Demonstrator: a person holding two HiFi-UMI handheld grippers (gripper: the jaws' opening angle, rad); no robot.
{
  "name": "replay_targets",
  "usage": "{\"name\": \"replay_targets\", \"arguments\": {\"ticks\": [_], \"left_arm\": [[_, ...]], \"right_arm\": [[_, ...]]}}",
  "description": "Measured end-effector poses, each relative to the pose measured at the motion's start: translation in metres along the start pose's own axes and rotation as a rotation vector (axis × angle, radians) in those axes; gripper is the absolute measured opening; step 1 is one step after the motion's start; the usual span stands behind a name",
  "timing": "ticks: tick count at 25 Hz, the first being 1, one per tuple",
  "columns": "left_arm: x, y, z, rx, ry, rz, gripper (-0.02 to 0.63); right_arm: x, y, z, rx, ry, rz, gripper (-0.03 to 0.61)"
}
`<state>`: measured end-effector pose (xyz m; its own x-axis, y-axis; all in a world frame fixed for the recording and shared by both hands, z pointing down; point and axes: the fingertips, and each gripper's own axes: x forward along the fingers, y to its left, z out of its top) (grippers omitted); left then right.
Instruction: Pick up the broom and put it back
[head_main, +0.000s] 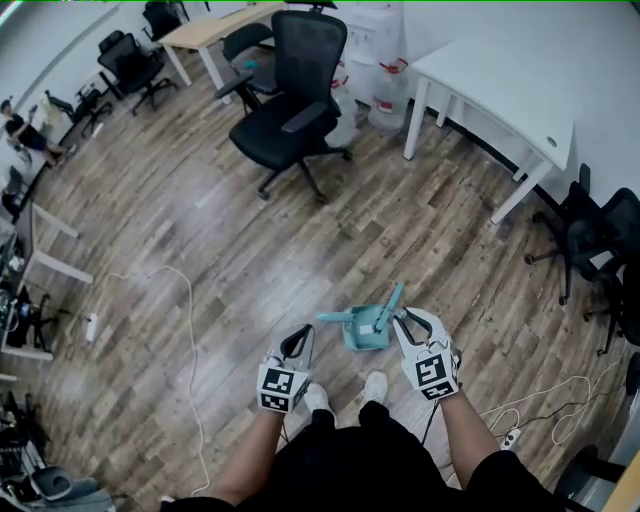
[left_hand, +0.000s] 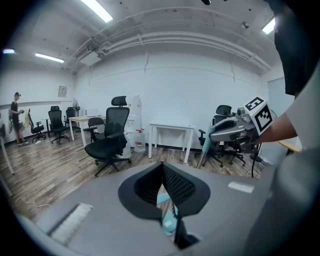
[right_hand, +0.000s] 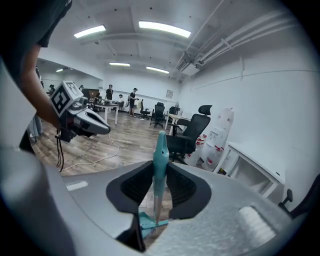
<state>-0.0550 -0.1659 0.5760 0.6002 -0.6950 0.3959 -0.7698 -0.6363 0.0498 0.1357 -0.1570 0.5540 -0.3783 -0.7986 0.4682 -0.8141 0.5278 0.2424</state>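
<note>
My right gripper (head_main: 402, 320) is shut on the teal handle of the broom (head_main: 389, 302), which stands almost upright between its pads (right_hand: 160, 170). The broom (right_hand: 160, 152) reaches down to a teal dustpan (head_main: 358, 329) on the wooden floor just ahead of the person's feet. The left gripper (head_main: 298, 338) hovers to the left of the dustpan, its jaws meeting at the tips with nothing in them (left_hand: 161, 167). In the left gripper view the right gripper (left_hand: 234, 131) shows at the right with the broom handle (left_hand: 206, 145) hanging below it.
A black office chair (head_main: 295, 85) stands ahead, with a white table (head_main: 500, 90) at the far right and water jugs (head_main: 385, 88) by the wall. A white cable (head_main: 186, 300) snakes over the floor at left. More chairs (head_main: 600, 240) and a power strip (head_main: 510, 437) are at the right.
</note>
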Motion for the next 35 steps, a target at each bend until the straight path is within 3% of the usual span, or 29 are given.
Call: {"name": "replay_targets", "arguments": {"ticks": [6,10,20,26,35], "left_arm": [[0.003,-0.007,0.046,0.009,-0.051,-0.020,0.018],[0.010,-0.008,0.053,0.023,-0.119,-0.036,0.017],[0.012,-0.010,0.092,0.041,-0.182,-0.079,0.017],[0.014,-0.009,0.099,0.057,-0.196,-0.087,0.017],[0.014,-0.015,0.091,0.055,-0.186,-0.099,0.017]], "right_arm": [[-0.033,-0.024,0.048,0.059,-0.127,-0.074,0.089],[-0.049,-0.038,0.070,0.083,-0.179,-0.121,0.091],[-0.081,-0.071,0.113,0.139,-0.292,-0.259,0.091],[-0.092,-0.079,0.134,0.135,-0.341,-0.323,0.089],[-0.093,-0.082,0.138,0.130,-0.349,-0.345,0.091]]}}
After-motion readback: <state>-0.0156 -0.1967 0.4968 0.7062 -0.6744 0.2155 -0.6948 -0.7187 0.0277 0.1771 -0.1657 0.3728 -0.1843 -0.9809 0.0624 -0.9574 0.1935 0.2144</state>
